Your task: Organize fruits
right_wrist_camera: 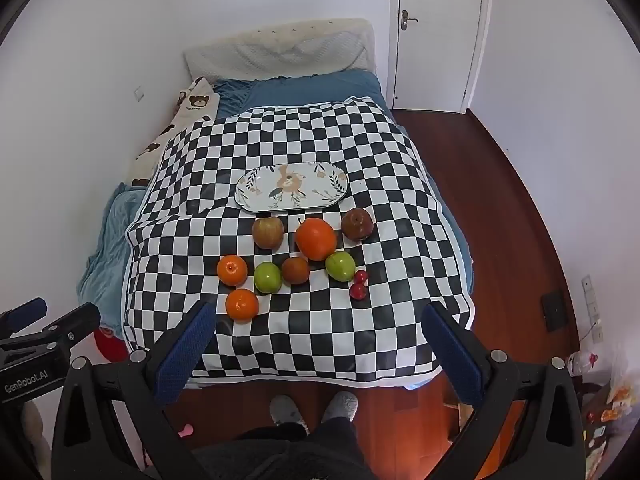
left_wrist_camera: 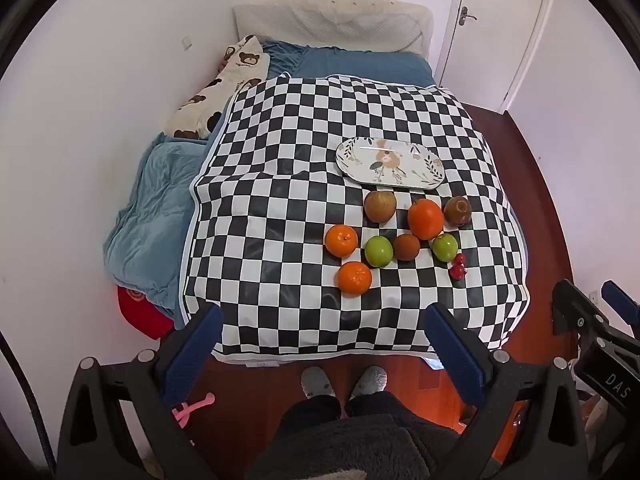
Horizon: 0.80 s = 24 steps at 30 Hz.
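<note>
A bed filled the room's middle, and a black-and-white checkered cloth covered most of it. On the cloth's far part lay an oval flowered plate, bare. Just in front of the plate sat the fruits, all on the cloth: a large orange between a reddish apple and a dark apple; nearer, two small oranges, two green apples with a brown fruit between them, and two small red fruits at the right end. The left gripper and the right gripper hung above the bed's near edge, fingers spread wide apart, holding nothing.
</note>
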Tool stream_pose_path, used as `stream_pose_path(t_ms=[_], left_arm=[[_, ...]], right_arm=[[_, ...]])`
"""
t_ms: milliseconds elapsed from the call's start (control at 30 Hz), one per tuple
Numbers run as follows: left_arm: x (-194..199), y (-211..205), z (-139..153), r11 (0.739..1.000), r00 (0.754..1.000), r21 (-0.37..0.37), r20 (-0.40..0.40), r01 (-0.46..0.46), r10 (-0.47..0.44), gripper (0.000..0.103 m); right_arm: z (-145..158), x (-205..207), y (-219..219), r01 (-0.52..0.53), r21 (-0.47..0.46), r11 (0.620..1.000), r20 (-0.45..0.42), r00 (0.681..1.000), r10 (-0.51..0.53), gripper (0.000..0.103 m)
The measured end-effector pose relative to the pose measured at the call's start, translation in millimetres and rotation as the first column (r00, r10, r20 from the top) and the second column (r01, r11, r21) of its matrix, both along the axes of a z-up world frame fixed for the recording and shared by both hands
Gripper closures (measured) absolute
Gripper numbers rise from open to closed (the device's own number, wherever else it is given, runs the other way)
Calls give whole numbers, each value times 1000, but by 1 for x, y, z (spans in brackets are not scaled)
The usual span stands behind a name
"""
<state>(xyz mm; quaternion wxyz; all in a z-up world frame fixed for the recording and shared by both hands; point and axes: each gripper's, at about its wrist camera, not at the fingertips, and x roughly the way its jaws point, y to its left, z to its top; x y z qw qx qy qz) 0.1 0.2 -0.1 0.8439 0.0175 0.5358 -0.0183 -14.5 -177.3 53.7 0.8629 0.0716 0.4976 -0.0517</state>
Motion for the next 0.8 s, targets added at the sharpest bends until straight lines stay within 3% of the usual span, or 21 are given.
stream_pose_path(t_ms=[800], left_arm=[[1, 0, 0, 1000, 1000, 16, 21, -2, 1, 0]], right_arm=[[7, -14, 4, 4, -11, 1000, 13, 1000, -3, 0]])
